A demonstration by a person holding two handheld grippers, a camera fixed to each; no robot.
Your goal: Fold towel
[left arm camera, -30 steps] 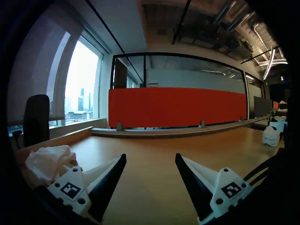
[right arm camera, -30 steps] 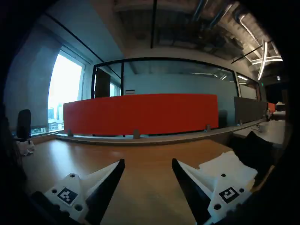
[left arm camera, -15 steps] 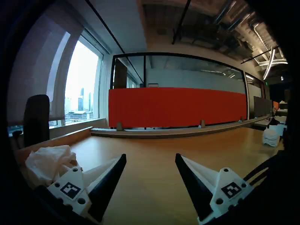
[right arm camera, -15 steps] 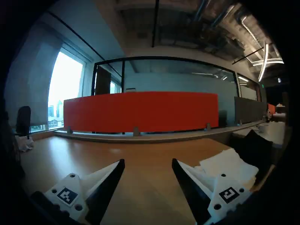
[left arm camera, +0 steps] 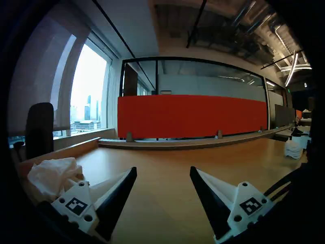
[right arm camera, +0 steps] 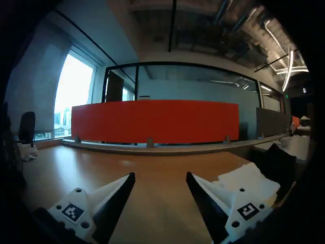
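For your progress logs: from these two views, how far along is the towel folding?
Done: a folded white stack lies on the table by the right gripper, seemingly finished. In hand: nothing; the left gripper and the right gripper are both open and empty above the table. Left: the crumpled towel beside the left gripper is not yet picked up or folded.

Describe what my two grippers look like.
Left gripper and right gripper match: two white wedge-shaped fingers tapering to points, black inner pads, a square black-and-white marker and screw holes on each. Black cables run beside the left one.
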